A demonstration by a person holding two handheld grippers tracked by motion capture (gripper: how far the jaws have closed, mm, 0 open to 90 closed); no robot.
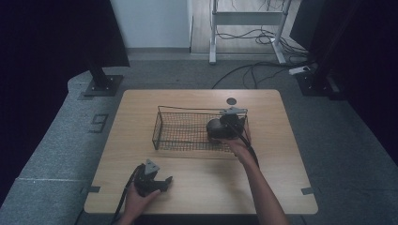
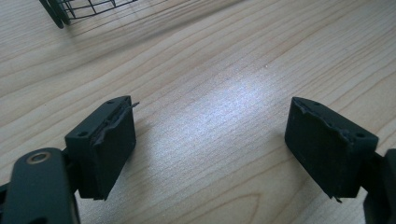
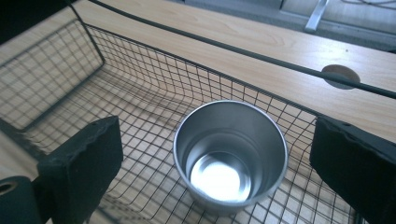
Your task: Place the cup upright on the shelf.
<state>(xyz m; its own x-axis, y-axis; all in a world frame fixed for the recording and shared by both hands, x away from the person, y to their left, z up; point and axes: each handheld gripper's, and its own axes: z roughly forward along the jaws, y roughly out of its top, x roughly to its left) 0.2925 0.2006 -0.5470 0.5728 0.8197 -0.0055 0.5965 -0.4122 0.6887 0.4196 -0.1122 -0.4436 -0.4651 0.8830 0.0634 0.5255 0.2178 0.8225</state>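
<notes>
The cup (image 3: 231, 156) stands upright in the basket's (image 1: 159, 123) three-o'clock end, released there, so the right gripper (image 3: 215, 154) hangs above it with jaws wide and empty, while the left gripper (image 1: 162, 183) idles open at seven o'clock on the table (image 1: 272, 187).

A shiny silver steel cup (image 3: 230, 156) stands in a black wire-mesh basket (image 3: 140, 70) on the pale wood-grain table (image 2: 224, 93).
</notes>
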